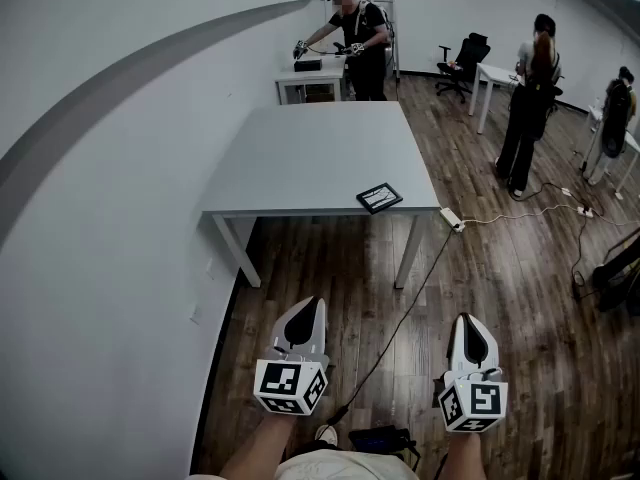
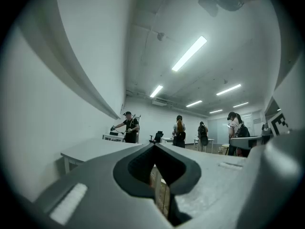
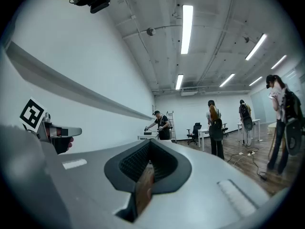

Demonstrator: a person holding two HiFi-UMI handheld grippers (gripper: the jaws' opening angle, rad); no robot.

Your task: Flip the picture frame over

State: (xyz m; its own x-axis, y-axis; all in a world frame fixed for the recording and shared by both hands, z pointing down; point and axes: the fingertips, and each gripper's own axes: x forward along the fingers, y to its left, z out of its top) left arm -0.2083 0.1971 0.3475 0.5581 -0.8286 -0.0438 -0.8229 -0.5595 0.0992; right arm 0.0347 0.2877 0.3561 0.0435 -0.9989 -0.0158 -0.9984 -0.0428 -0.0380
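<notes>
The picture frame (image 1: 379, 197) is small, dark and flat, lying near the front right corner of the grey table (image 1: 310, 158). Both grippers are held low over the wooden floor, well short of the table and apart from the frame. My left gripper (image 1: 311, 303) points toward the table's front edge, its jaws together with nothing between them. My right gripper (image 1: 467, 319) is to its right, also shut and empty. In the left gripper view my left gripper (image 2: 153, 145) aims level across the room, and in the right gripper view my right gripper (image 3: 150, 141) does the same. Neither gripper view shows the frame.
A white wall runs along the left side. A power strip (image 1: 451, 218) and a cable (image 1: 400, 318) lie on the floor by the table's right leg. A person (image 1: 357, 34) works at a far table, others (image 1: 527, 108) stand at the right, near an office chair (image 1: 463, 63).
</notes>
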